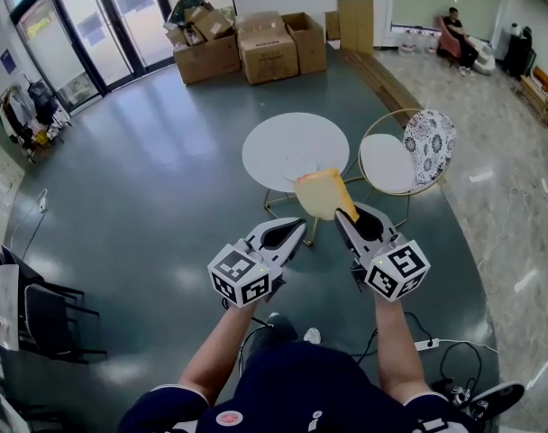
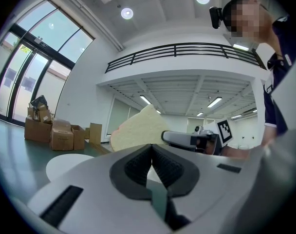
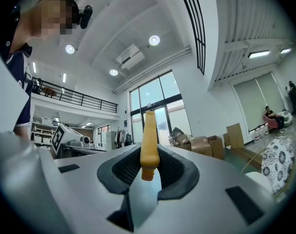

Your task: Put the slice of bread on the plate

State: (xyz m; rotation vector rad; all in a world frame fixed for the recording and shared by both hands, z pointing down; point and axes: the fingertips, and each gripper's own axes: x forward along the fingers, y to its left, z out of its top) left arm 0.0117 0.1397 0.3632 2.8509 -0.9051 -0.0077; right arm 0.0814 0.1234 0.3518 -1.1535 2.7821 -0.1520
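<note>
A pale yellow slice of bread (image 1: pixel 320 194) stands upright in the air, and my right gripper (image 1: pixel 342 216) is shut on its lower edge. In the right gripper view the slice of bread (image 3: pixel 149 140) shows edge-on between the pads. My left gripper (image 1: pixel 298 227) hangs just left of it, shut with nothing in it, its pads meeting in the left gripper view (image 2: pixel 151 152). That view also shows the bread (image 2: pixel 137 132) and the right gripper (image 2: pixel 194 140) beside it. A round white table (image 1: pixel 283 142) stands beyond both grippers. I cannot make out a plate on it clearly.
A wire-frame chair (image 1: pixel 388 162) with a white seat and a patterned cushion (image 1: pixel 430 144) stands right of the table. Cardboard boxes (image 1: pixel 247 43) are piled at the far wall. Dark chairs (image 1: pixel 40 318) stand at the left. A person sits at the far right (image 1: pixel 458 36). Cables lie on the floor (image 1: pixel 454 359).
</note>
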